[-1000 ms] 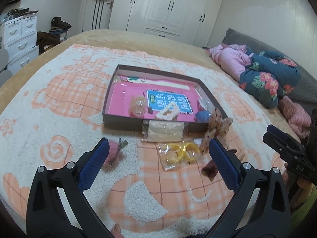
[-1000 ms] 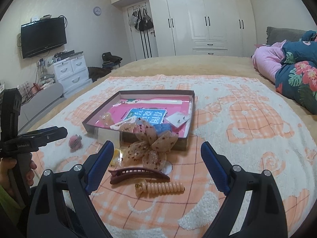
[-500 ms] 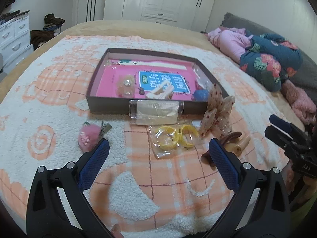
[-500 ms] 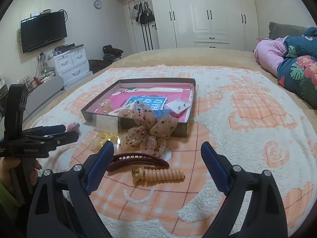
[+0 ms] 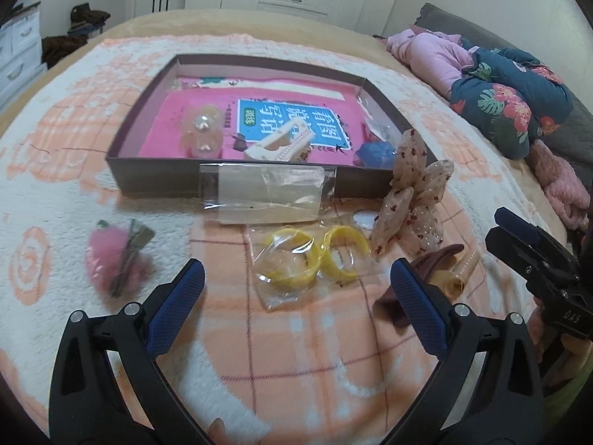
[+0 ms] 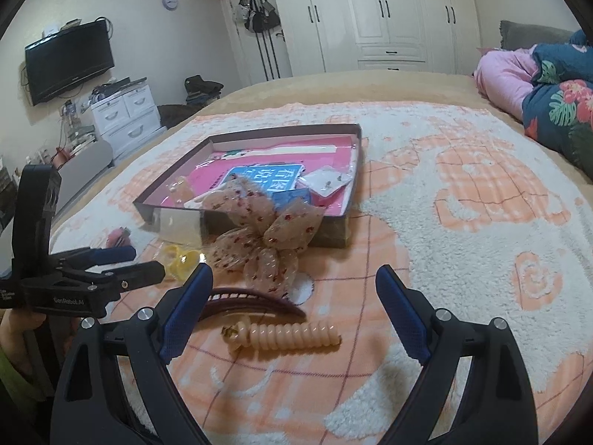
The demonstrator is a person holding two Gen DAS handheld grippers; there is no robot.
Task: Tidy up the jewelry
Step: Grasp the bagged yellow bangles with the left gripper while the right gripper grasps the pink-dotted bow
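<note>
We hold the left gripper (image 5: 296, 289) and the right gripper (image 6: 292, 293) low over the bed blanket (image 6: 463, 230), both with jaws wide apart and empty, probably because the loose jewelry lies just in front of the box (image 5: 155, 181) waiting to go in. The left view alone shows the bagged yellow bangles (image 5: 315, 256) and pink fluffy clip (image 5: 111, 259) clearly. The right view alone shows the whole spiral hair tie (image 6: 289, 335) and brown claw clip (image 6: 252, 302) beside the bow (image 6: 259, 237).

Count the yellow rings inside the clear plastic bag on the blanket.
2: one yellow plastic ring on the bag's left, the other ring beside it on the right. None appear hidden.
</note>
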